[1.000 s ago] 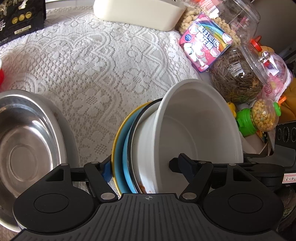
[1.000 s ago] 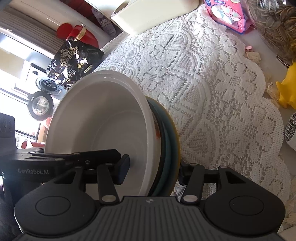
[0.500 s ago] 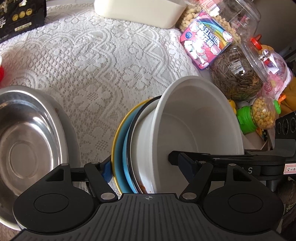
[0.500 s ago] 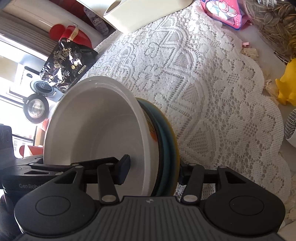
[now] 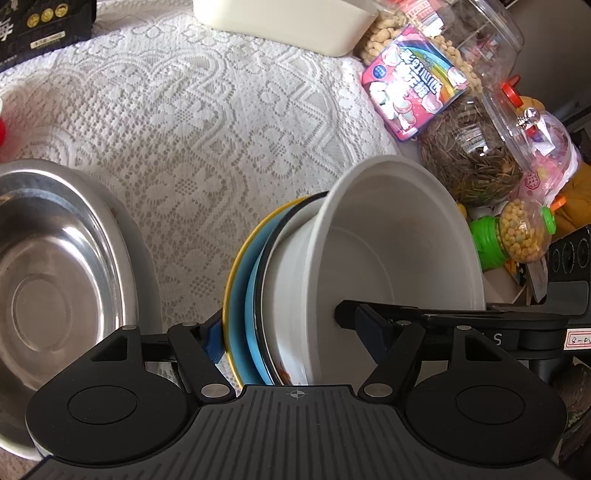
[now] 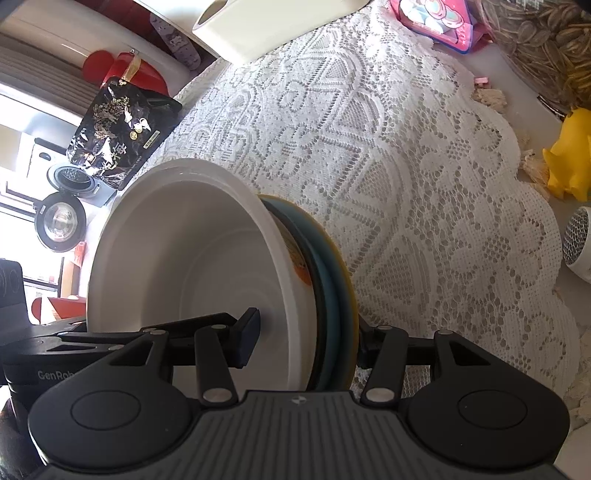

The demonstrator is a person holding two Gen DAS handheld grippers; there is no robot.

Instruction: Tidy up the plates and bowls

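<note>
**Both claws clamped on one dish stack, held on edge above the lace cloth**

Left claw: jaws part-open, closed down on the stack. One blue pad sits behind the yellow plate, the other presses inside the white bowl. Right claw: same grip from the opposite side, roughly half-open width, one pad inside the white bowl, other finger behind the yellow plate. Each claw's arm shows in the other's view, reaching into the bowl.

Stack order, bowl side to back: white bowl, white dish w/ orange print, dark-rimmed plate, blue plate, yellow plate. All nested, standing on edge, tilted. Can't tell if the bottom edge touches the bench.

Steel bowl rests on the lace cloth to the left in the left wrist view, apart from the stack. Far edge of bench: cream box, pink snack bag, jar of seeds, black packet. Yellow toy sits off the cloth at right in the right wrist view.
</note>
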